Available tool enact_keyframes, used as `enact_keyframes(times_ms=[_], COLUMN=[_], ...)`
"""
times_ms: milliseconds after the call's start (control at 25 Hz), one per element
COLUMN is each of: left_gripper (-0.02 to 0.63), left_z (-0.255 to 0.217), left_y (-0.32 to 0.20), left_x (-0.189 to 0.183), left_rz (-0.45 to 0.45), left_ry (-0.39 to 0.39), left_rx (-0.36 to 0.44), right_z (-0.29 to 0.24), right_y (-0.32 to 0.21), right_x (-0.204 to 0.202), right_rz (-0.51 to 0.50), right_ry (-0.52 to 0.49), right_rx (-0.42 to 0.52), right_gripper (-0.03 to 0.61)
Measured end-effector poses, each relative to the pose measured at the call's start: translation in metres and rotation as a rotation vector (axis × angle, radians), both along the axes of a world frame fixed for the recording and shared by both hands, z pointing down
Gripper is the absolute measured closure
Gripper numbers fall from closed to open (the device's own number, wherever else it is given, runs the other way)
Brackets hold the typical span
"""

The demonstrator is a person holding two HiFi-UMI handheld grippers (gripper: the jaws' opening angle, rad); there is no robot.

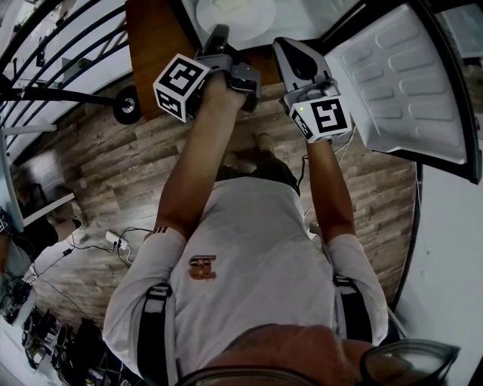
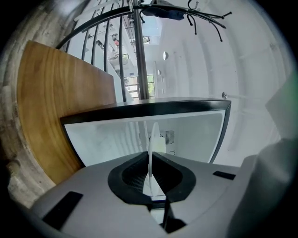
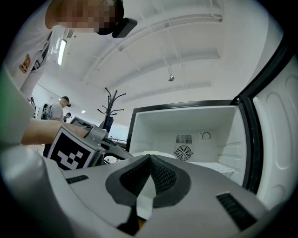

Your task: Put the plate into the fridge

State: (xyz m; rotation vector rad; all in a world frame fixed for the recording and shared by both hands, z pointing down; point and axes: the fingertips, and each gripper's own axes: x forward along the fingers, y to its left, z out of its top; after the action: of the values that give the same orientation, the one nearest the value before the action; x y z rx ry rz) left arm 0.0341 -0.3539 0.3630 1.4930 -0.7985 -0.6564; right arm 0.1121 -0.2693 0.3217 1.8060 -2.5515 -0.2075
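In front of the open fridge [image 3: 186,121], its door [image 1: 400,83] swung out to the right: white plate [image 1: 235,15] at the opening, near rim clamped tight in the left tongs [image 2: 150,160]; right tongs [image 3: 148,160] just beside, pinched shut on nothing.

The round white plate [image 1: 235,16], held level and pinched at its near rim by the left gripper [image 1: 217,39], sits at the mouth of the white-walled fridge [image 3: 163,123], whose door [image 1: 407,83] stands wide open.
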Motion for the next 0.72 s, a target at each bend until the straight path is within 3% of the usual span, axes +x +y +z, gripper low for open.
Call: enact_keyframes(times_ms=[320, 720], left_gripper=[0.586, 0.586], left_z=[0.021, 0.009], left_y=[-0.034, -0.069], left_x=[0.021, 0.029], left_rz=[-0.097, -0.215], left_ry=[-0.020, -0.030], left_rx=[-0.009, -0.040], right_z=[0.020, -0.003], right_y=[-0.035, -0.078], right_x=[0.028, 0.039], right_rz=[-0.089, -0.211], right_ry=[-0.012, -0.009], right_rx=[0.005, 0.014], right_gripper=[0.546, 0.546])
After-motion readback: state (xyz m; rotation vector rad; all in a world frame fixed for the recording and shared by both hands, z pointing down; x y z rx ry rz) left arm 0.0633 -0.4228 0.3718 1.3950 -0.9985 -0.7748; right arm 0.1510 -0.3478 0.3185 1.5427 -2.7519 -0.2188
